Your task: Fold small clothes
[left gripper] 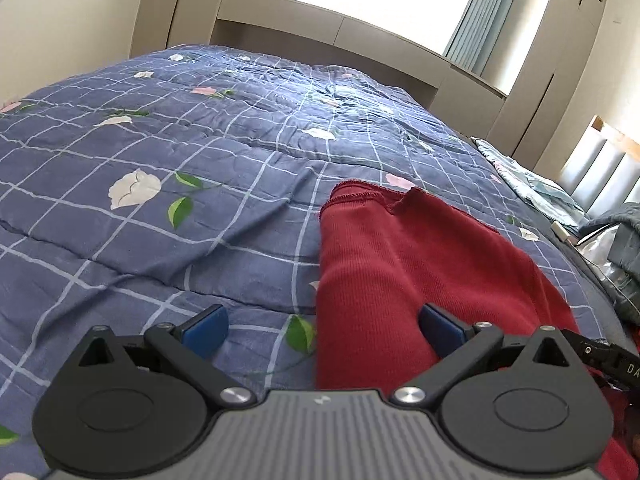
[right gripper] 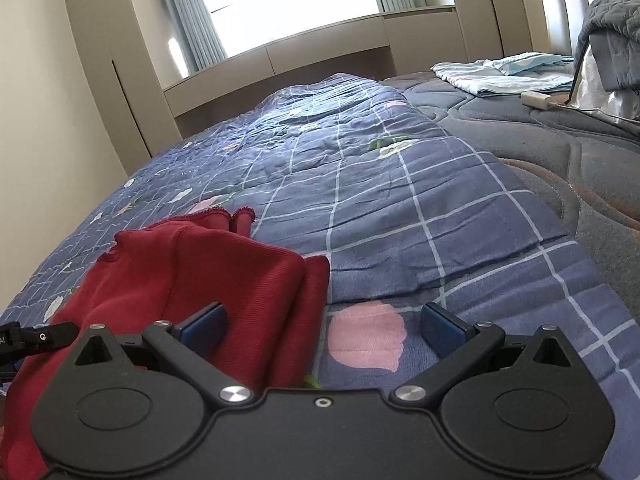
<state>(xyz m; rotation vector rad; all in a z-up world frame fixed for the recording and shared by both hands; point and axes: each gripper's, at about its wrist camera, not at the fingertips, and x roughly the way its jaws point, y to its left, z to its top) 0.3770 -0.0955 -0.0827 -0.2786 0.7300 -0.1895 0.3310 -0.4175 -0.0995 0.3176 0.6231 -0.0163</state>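
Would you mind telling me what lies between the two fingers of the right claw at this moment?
In the right wrist view, the open right claw spans the edge of the red garment and a pink flower printed on the blue checked quilt.

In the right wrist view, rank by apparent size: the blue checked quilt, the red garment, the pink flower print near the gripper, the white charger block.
Largest to smallest, as they look:
1. blue checked quilt
2. red garment
3. pink flower print
4. white charger block
The charger lies far off, so it looks smaller than it is.
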